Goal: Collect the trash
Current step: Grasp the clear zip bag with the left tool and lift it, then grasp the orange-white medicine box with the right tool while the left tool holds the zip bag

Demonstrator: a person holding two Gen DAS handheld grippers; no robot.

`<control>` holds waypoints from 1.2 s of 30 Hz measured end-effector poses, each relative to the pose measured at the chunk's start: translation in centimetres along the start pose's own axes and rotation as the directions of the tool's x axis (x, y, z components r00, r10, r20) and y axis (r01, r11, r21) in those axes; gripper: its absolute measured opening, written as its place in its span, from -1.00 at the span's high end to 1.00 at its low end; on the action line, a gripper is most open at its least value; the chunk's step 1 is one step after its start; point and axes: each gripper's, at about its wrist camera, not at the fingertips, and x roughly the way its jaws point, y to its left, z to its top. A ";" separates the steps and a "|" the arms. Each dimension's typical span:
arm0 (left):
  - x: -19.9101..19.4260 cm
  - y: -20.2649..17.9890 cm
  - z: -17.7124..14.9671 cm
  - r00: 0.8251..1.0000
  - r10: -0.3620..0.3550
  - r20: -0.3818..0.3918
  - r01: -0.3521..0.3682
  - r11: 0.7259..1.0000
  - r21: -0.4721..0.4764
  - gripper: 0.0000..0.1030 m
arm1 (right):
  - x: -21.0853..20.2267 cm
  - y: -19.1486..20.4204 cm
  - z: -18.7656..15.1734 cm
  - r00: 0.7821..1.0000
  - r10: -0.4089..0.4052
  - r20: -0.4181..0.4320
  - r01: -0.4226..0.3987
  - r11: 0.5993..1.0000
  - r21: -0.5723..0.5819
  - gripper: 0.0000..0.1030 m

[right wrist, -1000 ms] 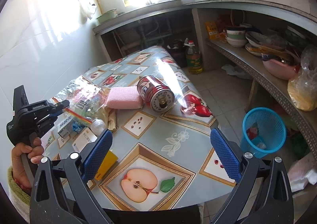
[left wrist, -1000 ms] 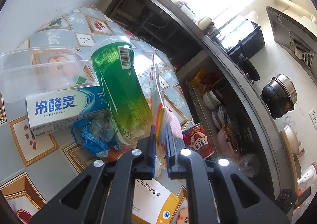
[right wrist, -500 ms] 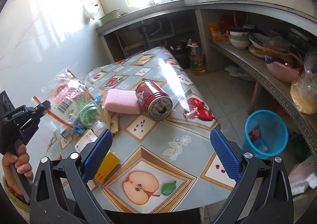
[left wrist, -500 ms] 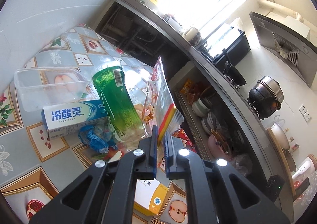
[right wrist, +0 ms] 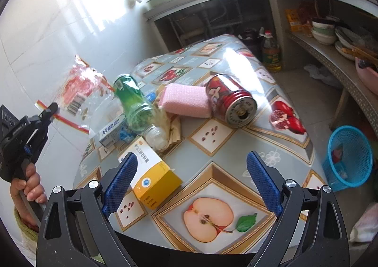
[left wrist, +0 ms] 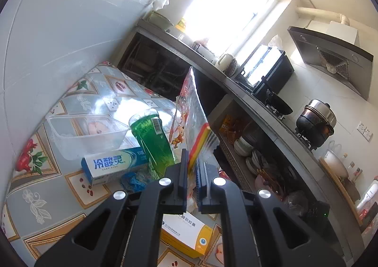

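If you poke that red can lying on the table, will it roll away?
Probably. The red can lies on its side, so a nudge could roll it along the table. The pink sponge touching it might block one direction. It looks light, maybe empty, though I cannot tell.

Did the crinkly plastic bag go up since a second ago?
Yes. In the right wrist view the plastic bag, pinched by the left gripper, was down by the green bottle; now it hangs clear, up and left of it.
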 end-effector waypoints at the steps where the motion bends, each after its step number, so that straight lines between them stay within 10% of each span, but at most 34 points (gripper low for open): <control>1: -0.4 0.0 0.1 1.000 0.005 0.013 -0.005 1.000 0.008 0.90 | 0.3 0.5 0.0 1.000 0.014 -0.015 -0.014 1.000 -0.017 -0.73; 8: -1.6 0.6 0.5 0.999 0.020 0.033 -0.021 0.999 0.031 0.90 | 4.8 6.2 -0.5 0.977 0.112 -0.179 -0.151 0.963 -0.222 -0.75; 15: -1.7 1.0 -0.4 1.000 0.017 -0.004 -0.017 0.999 0.032 0.90 | 9.9 9.3 -0.9 0.958 0.024 -0.286 -0.147 0.898 -0.415 -0.76; 36: -2.3 0.7 -0.7 0.999 0.040 -0.012 -0.039 0.996 0.084 0.90 | 11.1 9.6 -2.1 0.930 -0.029 -0.367 -0.125 0.912 -0.391 -0.43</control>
